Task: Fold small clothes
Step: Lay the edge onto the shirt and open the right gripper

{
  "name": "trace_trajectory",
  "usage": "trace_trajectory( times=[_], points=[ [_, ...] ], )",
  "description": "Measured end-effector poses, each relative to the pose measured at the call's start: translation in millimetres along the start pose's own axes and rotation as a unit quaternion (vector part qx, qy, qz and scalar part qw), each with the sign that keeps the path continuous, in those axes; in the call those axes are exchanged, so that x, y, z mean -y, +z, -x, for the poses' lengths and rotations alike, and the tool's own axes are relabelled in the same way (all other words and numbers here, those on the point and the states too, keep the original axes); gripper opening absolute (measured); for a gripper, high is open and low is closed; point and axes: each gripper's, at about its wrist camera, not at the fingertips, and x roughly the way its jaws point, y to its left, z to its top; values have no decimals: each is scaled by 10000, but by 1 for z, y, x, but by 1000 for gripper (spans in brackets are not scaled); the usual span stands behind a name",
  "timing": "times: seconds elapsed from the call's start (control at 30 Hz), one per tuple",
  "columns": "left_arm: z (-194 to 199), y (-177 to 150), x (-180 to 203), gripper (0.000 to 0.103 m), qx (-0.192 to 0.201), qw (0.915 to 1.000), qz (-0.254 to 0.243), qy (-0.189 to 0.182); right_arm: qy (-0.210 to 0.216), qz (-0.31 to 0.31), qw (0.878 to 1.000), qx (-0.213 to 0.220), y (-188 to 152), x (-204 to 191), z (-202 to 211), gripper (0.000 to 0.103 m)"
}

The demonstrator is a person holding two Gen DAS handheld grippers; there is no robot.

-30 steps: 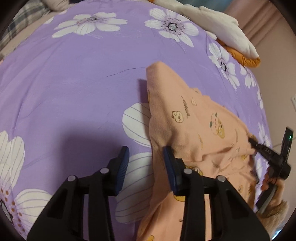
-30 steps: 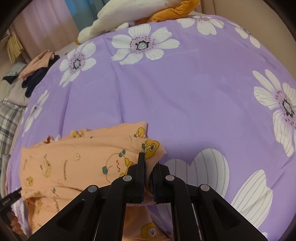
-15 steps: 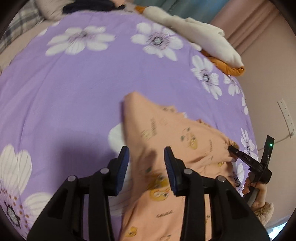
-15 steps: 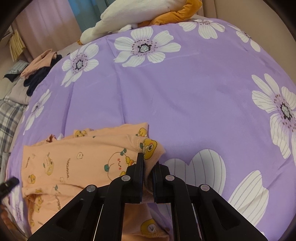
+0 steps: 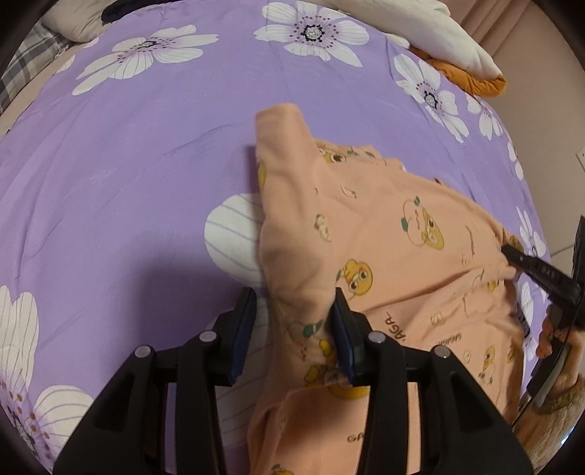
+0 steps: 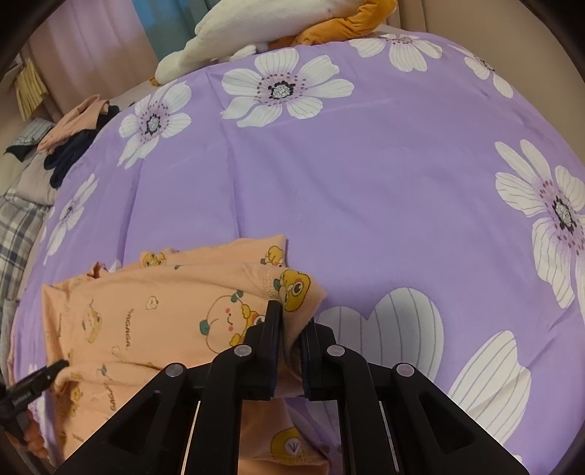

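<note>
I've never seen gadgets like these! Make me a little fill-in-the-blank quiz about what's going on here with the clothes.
1. The peach cartoon-print garment lies on a ____ bedsheet with white flowers.
2. The right gripper is ____ on the garment's edge.
3. The left gripper is ____, with cloth between its blue pads.
4. The white and ____ plush toy lies at the bed's far edge.

Missing words: purple; shut; open; orange

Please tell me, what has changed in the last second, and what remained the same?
The left hand-held gripper moved onto the orange garment; its open fingers now straddle a raised fold, not yet closed. The right hand-held gripper stayed clamped on the garment's corner. The garment remained on the purple bedsheet.
</note>
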Motion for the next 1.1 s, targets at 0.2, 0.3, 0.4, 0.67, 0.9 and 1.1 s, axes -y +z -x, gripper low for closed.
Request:
trace_trajectory(
  times=[0.2,0.3,0.4,0.67,0.9,1.1],
  points=[
    [6,-8,-6,42,-25,9998,142,-98,-1,-33,10000,3,-2,0,1,7],
    [9,-13,-7,42,-25,9998,186,-114,-35,4,10000,24,-4,-1,3,7],
    [13,-12,-6,42,-92,9997,180,-134,-46,2,10000,33,-4,0,5,7],
    [34,28,-11,39,285,9986,292,-350,-40,-135,9999,-37,-5,5,12,9],
    [1,57,-21,37,170,9983,481,-290,84,-212,9997,-117,-13,8,10,24],
    [-20,60,-23,39,70,9992,379,70,193,-241,9995,52,-13,9,22,4]
  ],
)
